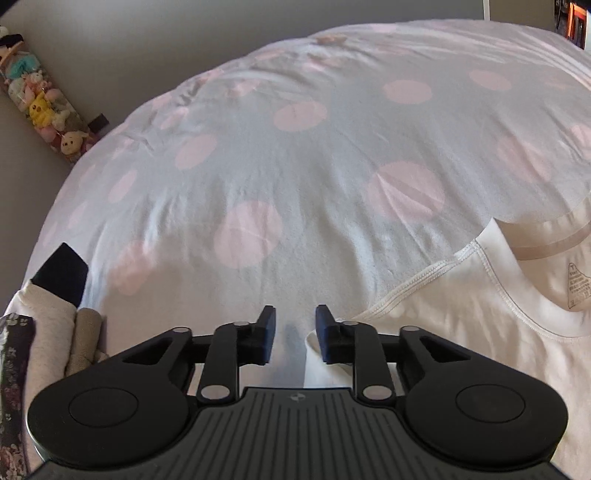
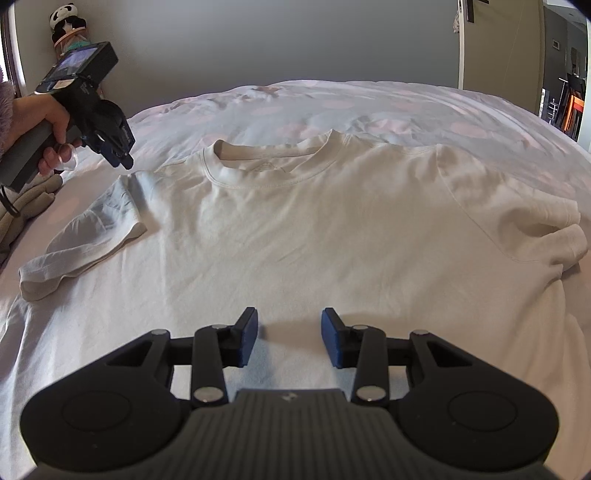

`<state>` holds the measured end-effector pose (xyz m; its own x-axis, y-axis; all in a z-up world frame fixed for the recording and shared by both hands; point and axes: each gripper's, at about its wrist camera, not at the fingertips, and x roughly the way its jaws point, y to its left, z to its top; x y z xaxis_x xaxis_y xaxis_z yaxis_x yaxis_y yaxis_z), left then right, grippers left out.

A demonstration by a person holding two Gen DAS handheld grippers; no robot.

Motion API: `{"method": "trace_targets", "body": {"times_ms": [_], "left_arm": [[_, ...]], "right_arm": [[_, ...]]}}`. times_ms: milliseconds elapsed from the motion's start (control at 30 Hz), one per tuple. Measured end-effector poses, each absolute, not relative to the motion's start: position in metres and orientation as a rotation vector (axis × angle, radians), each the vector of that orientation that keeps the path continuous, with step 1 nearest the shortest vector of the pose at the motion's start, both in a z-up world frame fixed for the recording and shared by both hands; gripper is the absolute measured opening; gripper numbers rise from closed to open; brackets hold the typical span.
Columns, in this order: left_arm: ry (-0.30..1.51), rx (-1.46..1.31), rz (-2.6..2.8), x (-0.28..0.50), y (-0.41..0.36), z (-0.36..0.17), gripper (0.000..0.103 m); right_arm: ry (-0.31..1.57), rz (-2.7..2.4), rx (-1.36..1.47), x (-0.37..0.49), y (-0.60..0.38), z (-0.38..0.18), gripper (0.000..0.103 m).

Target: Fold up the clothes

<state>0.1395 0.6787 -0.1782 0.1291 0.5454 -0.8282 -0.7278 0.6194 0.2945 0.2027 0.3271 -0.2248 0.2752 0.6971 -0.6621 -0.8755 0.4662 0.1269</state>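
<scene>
From the left wrist camera, the left gripper (image 1: 294,334) hangs just above the bed, its two dark pads spread a little apart with only the polka-dot duvet (image 1: 295,155) and a corner of cloth showing in the gap; nothing is pinched. The white T-shirt (image 1: 480,306) lies to the right of the jaws, its stitched sleeve hem running beside the right pad and its collar, with a printed label inside, further right. At the left edge sits a small pile of folded clothes (image 1: 48,332) (grey, beige and a dark floral piece). Beyond the bed, a column of plush toys (image 1: 40,107) stands against the wall.

From the right wrist camera, the right gripper (image 2: 290,338) hovers low over the lower part of the T-shirt (image 2: 314,229), its blue-faced pads held well apart and gripping nothing. The shirt is spread front-up across the duvet (image 2: 369,107), collar away from the camera; its sleeve on the left of the picture lies out flat, while the sleeve on the right is bunched and creased. At upper left, a hand (image 2: 48,122) holds the left gripper (image 2: 122,157) tilted downward just above the shirt's shoulder, not touching the cloth. A plush panda (image 2: 64,22) sits in the far corner.
</scene>
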Motion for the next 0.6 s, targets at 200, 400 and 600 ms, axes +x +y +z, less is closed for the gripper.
{"method": "trace_targets", "body": {"times_ms": [200, 400, 600], "left_arm": [[1.079, -0.187, 0.857, 0.105, 0.629, -0.162, 0.028], [1.101, -0.18, 0.794, 0.066, 0.58, -0.166, 0.031], [1.136, -0.143, 0.869, 0.027, 0.539, -0.172, 0.031]], "right_arm": [[0.771, 1.015, -0.172, 0.227, 0.315, -0.218, 0.043], [0.785, 0.921, -0.026, 0.259, 0.283, -0.201, 0.061], [0.786, 0.874, 0.123, 0.326, 0.243, -0.182, 0.061]]}}
